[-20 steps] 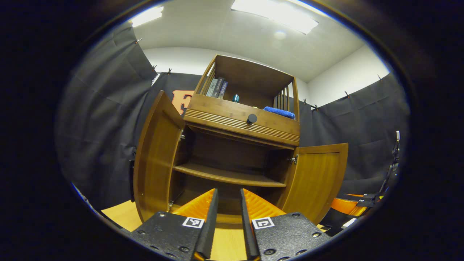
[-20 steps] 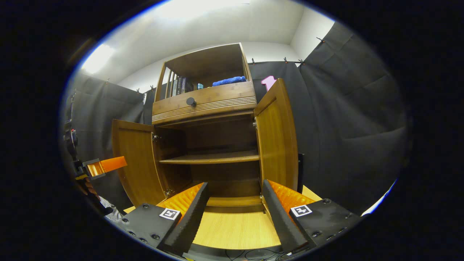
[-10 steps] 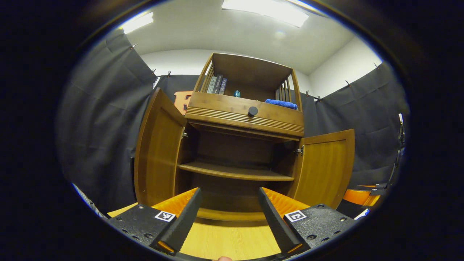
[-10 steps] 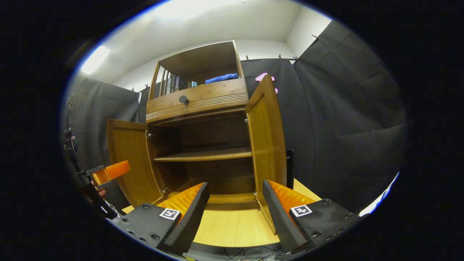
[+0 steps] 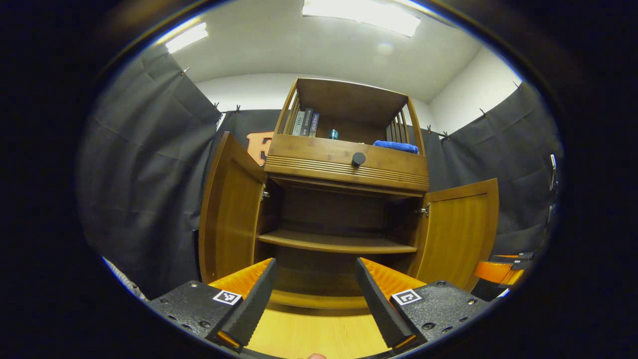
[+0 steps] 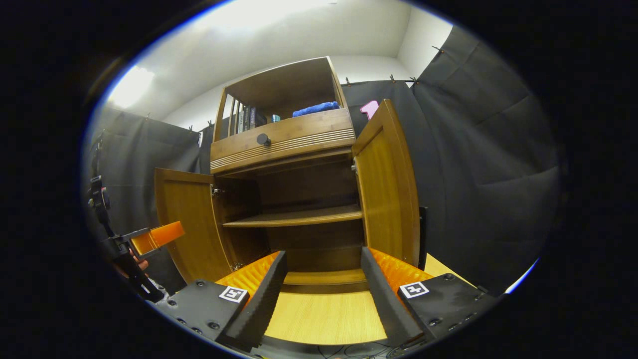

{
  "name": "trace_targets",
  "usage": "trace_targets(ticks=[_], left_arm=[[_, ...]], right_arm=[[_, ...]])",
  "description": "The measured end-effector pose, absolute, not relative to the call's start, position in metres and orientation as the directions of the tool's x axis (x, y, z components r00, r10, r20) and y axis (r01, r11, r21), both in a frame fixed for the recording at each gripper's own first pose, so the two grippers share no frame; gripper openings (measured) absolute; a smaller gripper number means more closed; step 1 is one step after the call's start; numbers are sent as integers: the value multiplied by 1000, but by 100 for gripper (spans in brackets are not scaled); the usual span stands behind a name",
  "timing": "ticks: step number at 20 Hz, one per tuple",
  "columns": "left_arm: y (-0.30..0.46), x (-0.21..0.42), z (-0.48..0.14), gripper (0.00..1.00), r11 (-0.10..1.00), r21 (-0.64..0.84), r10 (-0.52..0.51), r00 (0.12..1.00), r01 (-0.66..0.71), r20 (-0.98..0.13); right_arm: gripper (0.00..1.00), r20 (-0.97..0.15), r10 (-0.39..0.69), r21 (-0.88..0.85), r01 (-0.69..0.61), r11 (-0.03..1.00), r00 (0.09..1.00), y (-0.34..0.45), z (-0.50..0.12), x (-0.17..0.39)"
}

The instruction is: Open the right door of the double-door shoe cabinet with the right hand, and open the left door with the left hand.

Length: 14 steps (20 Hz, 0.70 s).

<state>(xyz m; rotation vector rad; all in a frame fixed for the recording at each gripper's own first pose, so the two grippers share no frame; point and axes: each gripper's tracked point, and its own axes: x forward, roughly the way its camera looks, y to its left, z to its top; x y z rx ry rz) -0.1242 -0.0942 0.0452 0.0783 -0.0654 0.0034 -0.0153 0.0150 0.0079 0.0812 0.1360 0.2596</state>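
Looking along my left gripper (image 5: 315, 276), the shoe cabinet (image 5: 344, 199) stands straight ahead, smooth brown wood with a fine grain. Its left door (image 5: 228, 209) is swung wide toward me, a flat rectangular panel on metal hinges. Inside runs one plain shelf (image 5: 335, 243); above, a ribbed drawer front carries a round dark knob (image 5: 358, 159). Books (image 5: 305, 123) and a folded blue cloth (image 5: 397, 146) sit in the slatted top bay. The right door (image 5: 461, 232) also hangs open. My left fingers are spread, gripping nothing, held low before the cabinet. My right gripper (image 6: 323, 269) is likewise spread and free, aimed slightly upward over the pale wooden floor (image 6: 324, 316).
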Motion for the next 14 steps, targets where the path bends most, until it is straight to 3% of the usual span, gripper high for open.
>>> trace_targets(ticks=[5, 13, 14], left_arm=[[-99, -120, 54, 95, 996, 85, -7, 996, -1, 94], [-97, -115, 52, 91, 997, 82, 2, 997, -9, 83], [-97, -116, 51, 91, 997, 73, 4, 997, -10, 80]], right_arm=[[89, -115, 283, 73, -276, 959, 952, 24, 11, -10], [89, -114, 269, 78, -261, 962, 956, 22, 13, 2], [95, -114, 263, 75, -256, 964, 958, 20, 13, 3]])
